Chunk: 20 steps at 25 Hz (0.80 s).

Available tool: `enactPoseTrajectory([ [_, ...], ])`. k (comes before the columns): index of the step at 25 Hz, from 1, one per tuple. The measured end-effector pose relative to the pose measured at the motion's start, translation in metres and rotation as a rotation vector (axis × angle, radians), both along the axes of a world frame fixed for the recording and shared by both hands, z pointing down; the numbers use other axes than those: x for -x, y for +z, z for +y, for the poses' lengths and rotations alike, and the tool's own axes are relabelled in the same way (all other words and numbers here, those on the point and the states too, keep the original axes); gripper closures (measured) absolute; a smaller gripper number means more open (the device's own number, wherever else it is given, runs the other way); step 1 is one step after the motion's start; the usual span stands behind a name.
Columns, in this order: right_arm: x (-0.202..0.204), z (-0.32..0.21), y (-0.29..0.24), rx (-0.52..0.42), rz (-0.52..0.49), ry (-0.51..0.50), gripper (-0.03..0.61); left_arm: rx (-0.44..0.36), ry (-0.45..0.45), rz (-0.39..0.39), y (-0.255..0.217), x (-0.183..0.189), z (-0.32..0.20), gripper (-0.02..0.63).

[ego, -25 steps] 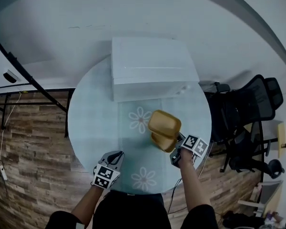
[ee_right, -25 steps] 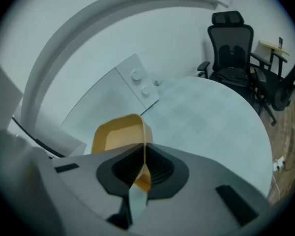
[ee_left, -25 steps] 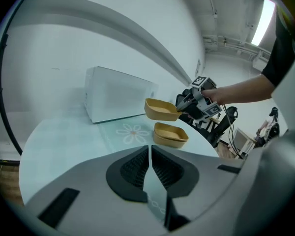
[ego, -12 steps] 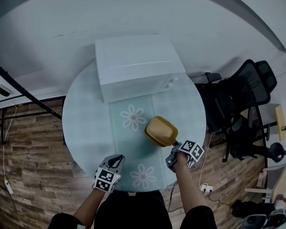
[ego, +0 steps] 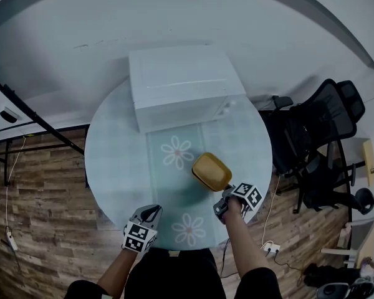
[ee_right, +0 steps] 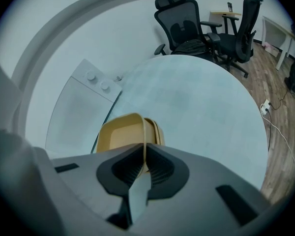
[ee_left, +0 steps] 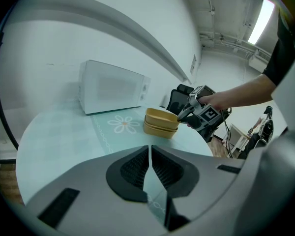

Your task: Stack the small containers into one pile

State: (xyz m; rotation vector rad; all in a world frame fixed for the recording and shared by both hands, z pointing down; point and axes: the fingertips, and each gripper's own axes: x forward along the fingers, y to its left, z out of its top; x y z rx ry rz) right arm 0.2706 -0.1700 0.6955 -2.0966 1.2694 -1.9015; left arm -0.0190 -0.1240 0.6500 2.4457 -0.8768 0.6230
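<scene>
Our right gripper (ee_right: 143,162) pinches the rim of the top yellow bowl (ee_left: 162,115), which sits on the other bowl (ee_left: 159,129) on the round table (ego: 115,157). Our left gripper (ee_left: 150,165) is squeezed tight with nothing in it, near the table's edge.

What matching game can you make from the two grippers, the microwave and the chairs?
Things:
1 left gripper
2 right gripper
3 microwave
4 chairs

Places and states:
A black, beside the table
B white, on the table's far side
C shut on the top yellow container, at its rim
D shut, holding nothing

Pairs: 1-D, 2-C, 3-B, 4-A
</scene>
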Motion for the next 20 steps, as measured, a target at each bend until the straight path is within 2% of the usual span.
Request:
enactPoseTrajectory([
  [20,0.006,0.005,0.022,0.059,0.003,-0.051,0.545,0.020,0.004,-0.019,0.002,0.011,0.014,0.586],
])
